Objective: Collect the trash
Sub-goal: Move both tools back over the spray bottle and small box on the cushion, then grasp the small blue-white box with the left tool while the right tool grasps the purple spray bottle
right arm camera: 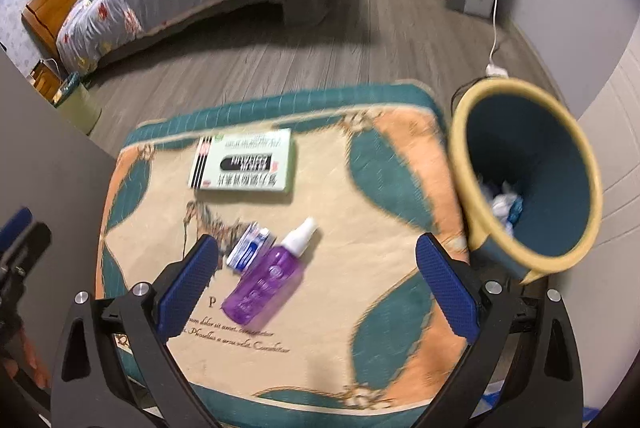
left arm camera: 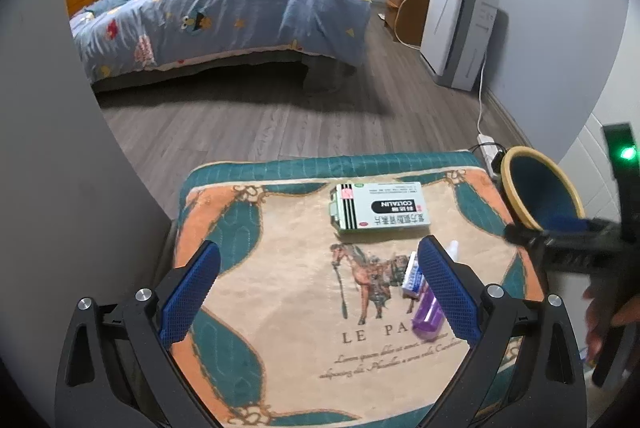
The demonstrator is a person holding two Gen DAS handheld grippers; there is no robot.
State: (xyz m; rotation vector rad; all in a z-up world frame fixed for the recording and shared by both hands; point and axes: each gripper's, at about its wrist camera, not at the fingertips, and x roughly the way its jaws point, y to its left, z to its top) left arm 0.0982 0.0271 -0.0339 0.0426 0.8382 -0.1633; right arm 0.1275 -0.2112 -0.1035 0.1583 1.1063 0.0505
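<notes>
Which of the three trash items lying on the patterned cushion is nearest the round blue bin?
The purple plastic spray bottle with a white nozzle; the small blue-and-white tube and the green medicine box lie further from the blue bin.

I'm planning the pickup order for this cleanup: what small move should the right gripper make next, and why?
Probably lower the open right gripper onto the purple spray bottle: it lies between the fingers already, and the bin stands close on the right.

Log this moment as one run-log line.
left gripper: open, empty | right gripper: open over purple spray bottle | medicine box, small tube on cushion | bin beside
</notes>
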